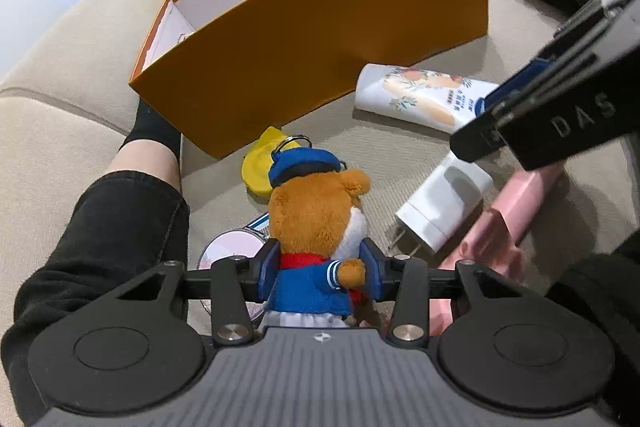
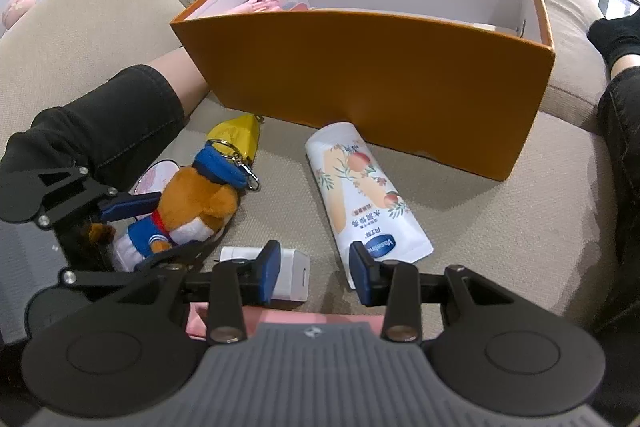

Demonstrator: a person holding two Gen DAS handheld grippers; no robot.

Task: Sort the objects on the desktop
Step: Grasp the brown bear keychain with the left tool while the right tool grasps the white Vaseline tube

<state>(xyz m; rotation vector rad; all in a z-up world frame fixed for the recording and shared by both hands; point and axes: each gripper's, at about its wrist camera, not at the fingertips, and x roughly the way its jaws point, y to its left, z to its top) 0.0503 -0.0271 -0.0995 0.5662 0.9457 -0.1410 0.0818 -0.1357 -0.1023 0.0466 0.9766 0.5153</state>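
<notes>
On the left, the left gripper (image 1: 320, 269) has its jaws closed on the plush bear (image 1: 316, 223) at the waist, so it may droop or snag its keyring on the orange box (image 1: 320, 39) just behind. To the right, the right gripper (image 2: 314, 273) hangs half open over the white charger (image 2: 294, 273), holding nothing, and could nudge the lotion tube (image 2: 360, 187), labelled "Vaseline".

The tube (image 2: 362, 195) lying before the box carries the brand "Vaseline" in white on a blue oval near its crimped end, with lines of Chinese characters beside it too small to read with certainty. The right tongs (image 1: 576, 103) show the raised letters "DAS" on their black body, in the left wrist view.
</notes>
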